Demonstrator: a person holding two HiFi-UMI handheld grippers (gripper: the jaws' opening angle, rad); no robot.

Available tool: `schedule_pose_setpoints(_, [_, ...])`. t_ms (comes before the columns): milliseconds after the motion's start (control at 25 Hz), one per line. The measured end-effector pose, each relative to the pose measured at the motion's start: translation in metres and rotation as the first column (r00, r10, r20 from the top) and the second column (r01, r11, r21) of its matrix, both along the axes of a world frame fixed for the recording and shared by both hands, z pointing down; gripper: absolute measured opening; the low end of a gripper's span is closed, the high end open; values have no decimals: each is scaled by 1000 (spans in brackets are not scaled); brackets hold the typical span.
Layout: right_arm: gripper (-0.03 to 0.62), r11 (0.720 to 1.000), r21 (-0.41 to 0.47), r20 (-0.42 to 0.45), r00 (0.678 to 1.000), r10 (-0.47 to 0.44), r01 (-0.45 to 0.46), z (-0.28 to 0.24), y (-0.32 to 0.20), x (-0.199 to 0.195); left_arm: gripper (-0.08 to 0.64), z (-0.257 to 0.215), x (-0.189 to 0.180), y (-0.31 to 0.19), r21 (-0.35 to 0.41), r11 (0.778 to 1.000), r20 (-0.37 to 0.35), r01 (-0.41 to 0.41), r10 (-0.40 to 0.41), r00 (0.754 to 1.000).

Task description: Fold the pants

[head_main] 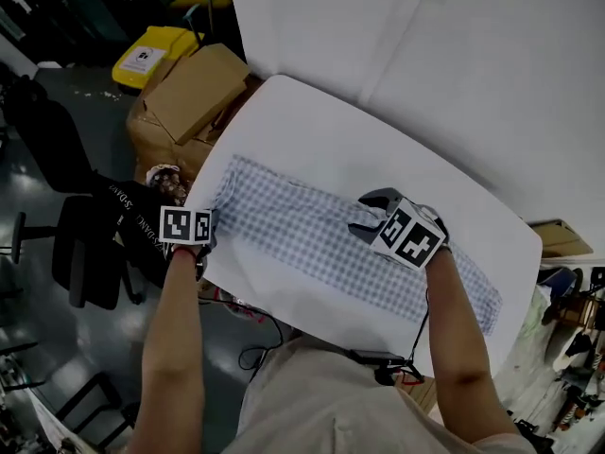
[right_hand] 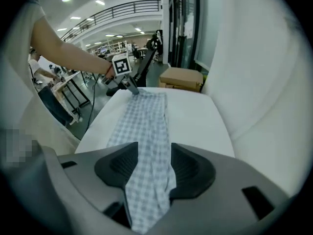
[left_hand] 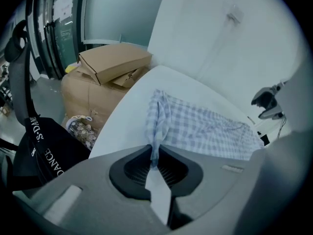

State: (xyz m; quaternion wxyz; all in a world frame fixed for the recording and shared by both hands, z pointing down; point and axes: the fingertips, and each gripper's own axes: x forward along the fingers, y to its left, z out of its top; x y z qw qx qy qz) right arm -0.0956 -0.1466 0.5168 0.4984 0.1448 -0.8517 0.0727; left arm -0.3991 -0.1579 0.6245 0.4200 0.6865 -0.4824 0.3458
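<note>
Blue-and-white checked pants point(head_main: 302, 239) lie stretched out lengthwise on the white table point(head_main: 312, 130). At their left end my left gripper point(head_main: 208, 241) is shut on a pinch of the fabric; in the left gripper view the cloth point(left_hand: 205, 126) runs up into the closed jaws point(left_hand: 155, 163). My right gripper point(head_main: 364, 214) hovers above the middle of the pants with its jaws spread wide. In the right gripper view the checked fabric point(right_hand: 144, 116) shows between and below the jaws point(right_hand: 150, 163), and the pads do not seem to press on it. The left gripper point(right_hand: 128, 84) shows at the far end.
Cardboard boxes point(head_main: 194, 88) and a yellow bin point(head_main: 156, 55) stand beyond the table's left end. A black bag point(head_main: 132, 225) rests on a chair beside the left gripper. A white wall point(head_main: 454, 55) runs along the table's far side. Cables point(head_main: 255, 329) hang below the near edge.
</note>
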Motion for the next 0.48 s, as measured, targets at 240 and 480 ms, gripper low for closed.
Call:
schedule_pose_setpoints(240, [227,927,97,-50,932,-358,361,-5,-53,-112,34,-1,1,-1,20,1000,-16,-16,16,1000])
schedule_pose_setpoints(480, [239,722,129,-198,731,-653,680,27,-77,-194,34,1,2,0,36,999,-32,-29,30,999])
